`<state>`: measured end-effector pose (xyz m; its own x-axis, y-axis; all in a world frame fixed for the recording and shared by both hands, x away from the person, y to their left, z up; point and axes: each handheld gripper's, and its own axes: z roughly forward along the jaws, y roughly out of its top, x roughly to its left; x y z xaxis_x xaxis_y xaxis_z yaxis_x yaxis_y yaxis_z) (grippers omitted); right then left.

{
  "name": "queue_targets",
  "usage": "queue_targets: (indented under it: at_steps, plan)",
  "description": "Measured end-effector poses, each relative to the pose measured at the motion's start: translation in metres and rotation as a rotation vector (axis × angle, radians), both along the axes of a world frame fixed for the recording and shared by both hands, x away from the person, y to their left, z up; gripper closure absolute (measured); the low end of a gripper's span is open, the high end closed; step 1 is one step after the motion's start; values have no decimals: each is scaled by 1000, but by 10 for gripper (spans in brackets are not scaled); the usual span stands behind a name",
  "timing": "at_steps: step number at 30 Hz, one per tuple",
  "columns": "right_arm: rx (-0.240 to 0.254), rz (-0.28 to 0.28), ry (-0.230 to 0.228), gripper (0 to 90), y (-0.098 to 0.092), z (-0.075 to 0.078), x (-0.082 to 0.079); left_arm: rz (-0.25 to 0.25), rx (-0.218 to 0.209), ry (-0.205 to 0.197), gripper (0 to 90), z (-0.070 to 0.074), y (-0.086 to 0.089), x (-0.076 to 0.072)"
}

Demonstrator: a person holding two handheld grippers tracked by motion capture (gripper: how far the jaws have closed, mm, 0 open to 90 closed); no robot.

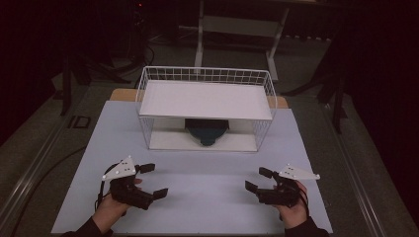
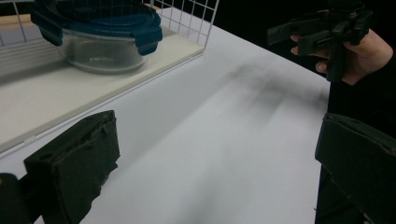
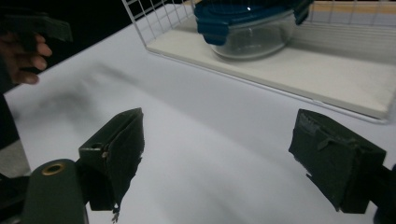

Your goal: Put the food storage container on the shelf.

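— Jaws first: how do they stand?

— Both pairs are spread wide with nothing between them. The left gripper (image 1: 150, 180) and the right gripper (image 1: 258, 178) hover low over the near part of the bench (image 1: 207, 197), well apart from each other, jaws pointing inward and a little forward.

— And the container?

— A round glass container (image 1: 206, 131) with a dark blue clip-on lid sits on the lower shelf of the white wire rack (image 1: 205, 106), under the rack's upper white shelf, about mid-width. It lies ahead of both grippers, roughly between them, well apart from either pair of jaws.

— What do the gripper views add?

— From above, the upper shelf hides most of the container; you see only a dark shape below it. The left gripper view shows the clear glass bowl (image 2: 102, 46), the blue lid with its side clips, and the white base board it stands on, up and to the left of the jaws. It also catches the other hand (image 2: 359, 51) holding its gripper farther off. The right gripper view shows the same bowl (image 3: 252, 30) above and right of centre, and the fingers (image 3: 21, 56) of the left hand at the left edge.

— Hand pose?

— Both forearms enter from the bottom edge, dark sleeves at the wrists. Each hand wraps its gripper's body from behind, with the grey three-cornered plate on top facing upward.
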<state>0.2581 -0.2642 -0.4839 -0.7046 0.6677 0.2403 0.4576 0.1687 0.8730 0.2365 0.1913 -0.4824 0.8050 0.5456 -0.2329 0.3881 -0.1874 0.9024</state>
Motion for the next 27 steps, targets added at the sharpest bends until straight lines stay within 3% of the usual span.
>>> queue_targets:
  at_steps: [7,12,27]
  plan:
    - [-12,-10,12,171,-11,-6,-6,-3,-7,-1,0,-3,2,-5]
    - [-33,-7,-4,172,-18,-11,-11,-10,-1,15,0,-10,0,-7]
    - [-32,-5,25,173,-21,-23,-6,-10,1,5,0,-17,-2,-6]
